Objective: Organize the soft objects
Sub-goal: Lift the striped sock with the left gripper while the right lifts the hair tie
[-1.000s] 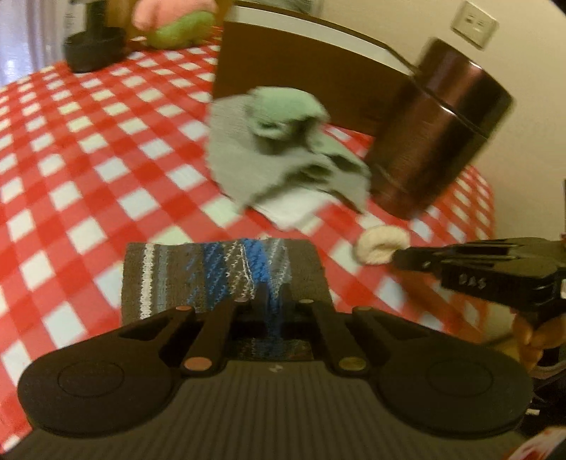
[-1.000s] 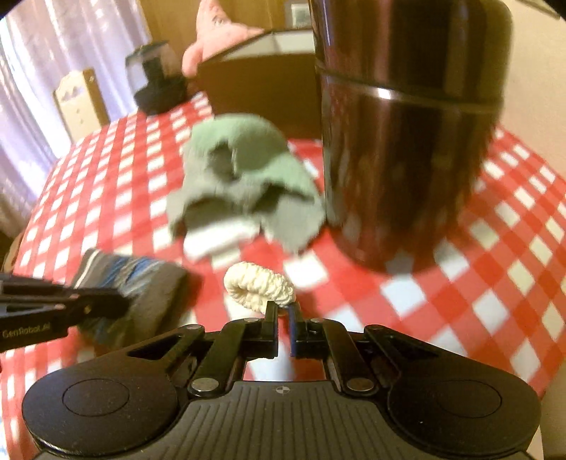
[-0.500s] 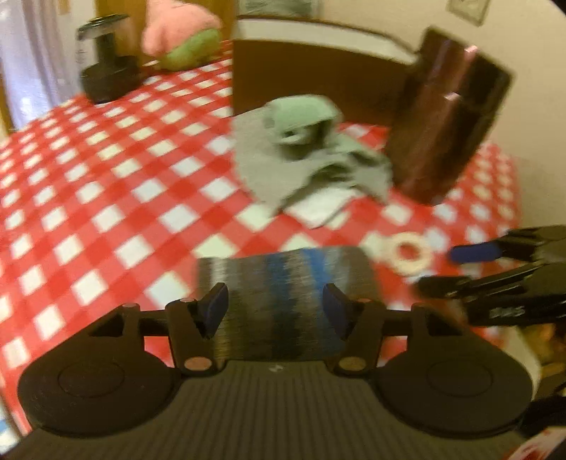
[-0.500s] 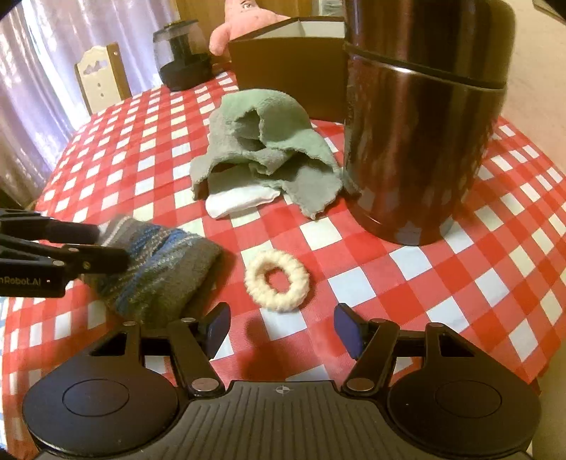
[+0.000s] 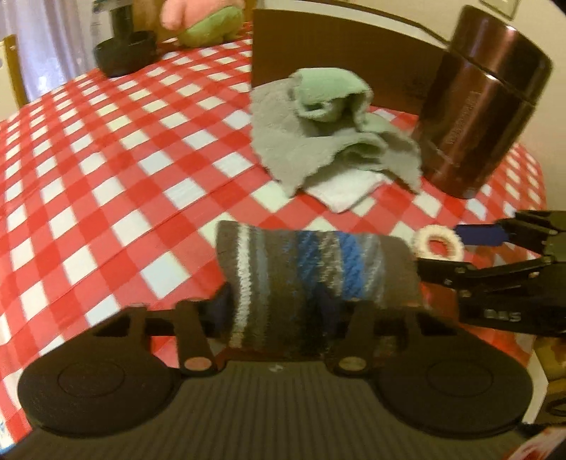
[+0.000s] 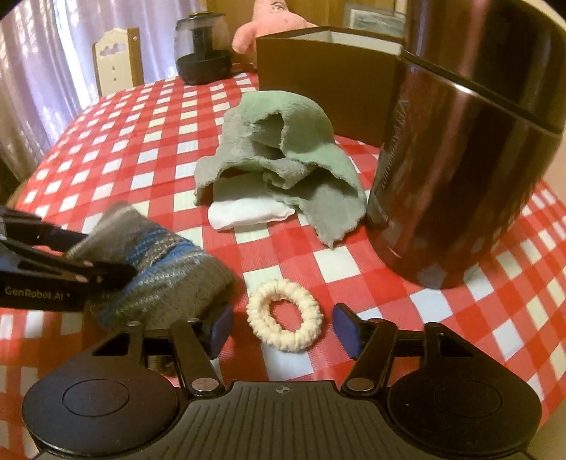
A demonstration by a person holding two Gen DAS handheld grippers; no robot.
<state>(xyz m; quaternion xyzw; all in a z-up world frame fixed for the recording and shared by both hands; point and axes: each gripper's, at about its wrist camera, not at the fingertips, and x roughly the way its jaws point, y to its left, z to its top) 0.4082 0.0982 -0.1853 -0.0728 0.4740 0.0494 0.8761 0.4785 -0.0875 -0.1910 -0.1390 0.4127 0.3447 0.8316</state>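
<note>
The left gripper (image 5: 276, 311) has its jaws closing around a striped knitted cloth (image 5: 311, 269), which lies between the two pads at the lower middle of the left wrist view; the pads sit at its sides, but whether they already press it I cannot tell. The cloth, banded in grey, white and blue, rests on the red-and-white checked tablecloth (image 5: 88, 198).

The right gripper (image 6: 283, 327) has its jaws spread and closing, with a cream scrunchie (image 6: 284, 315) lying flat on the tablecloth between the blue pads (image 6: 345, 327), touching neither. In the right wrist view the striped cloth sits just left of the scrunchie, with the left gripper reaching onto it from the left edge.

Farther up the frame lies a crumpled grey-green towel (image 6: 283, 159) draped over a folded white cloth (image 6: 247, 212). Just to its right stands a dark brown canister (image 6: 460, 148), and behind the towel a brown box (image 6: 325, 78). At the top sit a black jar (image 6: 203, 49) and a pink plush toy (image 6: 272, 21).
</note>
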